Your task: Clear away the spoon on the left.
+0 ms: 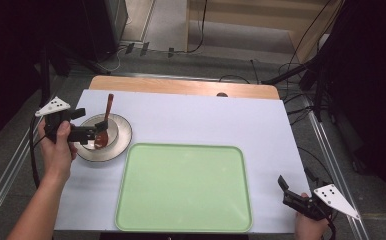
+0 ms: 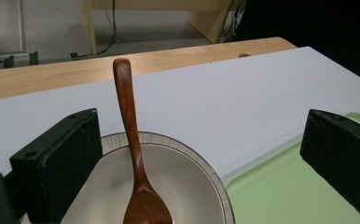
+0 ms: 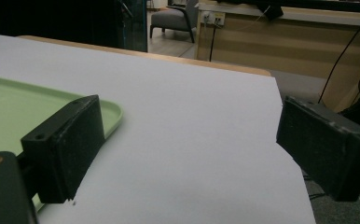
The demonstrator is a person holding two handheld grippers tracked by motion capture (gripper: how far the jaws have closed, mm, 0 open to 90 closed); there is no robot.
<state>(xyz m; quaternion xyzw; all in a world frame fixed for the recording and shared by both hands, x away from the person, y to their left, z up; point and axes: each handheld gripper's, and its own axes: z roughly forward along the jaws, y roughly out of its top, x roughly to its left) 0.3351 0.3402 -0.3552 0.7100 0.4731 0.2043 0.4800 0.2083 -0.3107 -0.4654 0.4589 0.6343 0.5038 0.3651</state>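
A cream bowl (image 1: 123,131) with a dark rim stands on the white table at the left, just beyond the top-left corner of a light green tray (image 1: 183,187). A brown wooden spoon (image 1: 109,106) rests in the bowl, its handle leaning out over the far rim. My left gripper (image 1: 100,134) hovers at the bowl's near-left side, open. In the left gripper view, the spoon (image 2: 129,112) and bowl (image 2: 187,186) lie between the wide-apart jaws of the gripper (image 2: 201,140), untouched. My right gripper (image 1: 287,192) is open over the bare table right of the tray (image 3: 19,107), holding nothing (image 3: 192,140).
A white sheet (image 1: 206,120) covers the table, leaving a wooden strip (image 1: 181,86) bare at the far edge. Cables (image 1: 291,75) and stand legs lie on the floor beyond and to the right. The tray's corner (image 2: 285,191) sits by the bowl.
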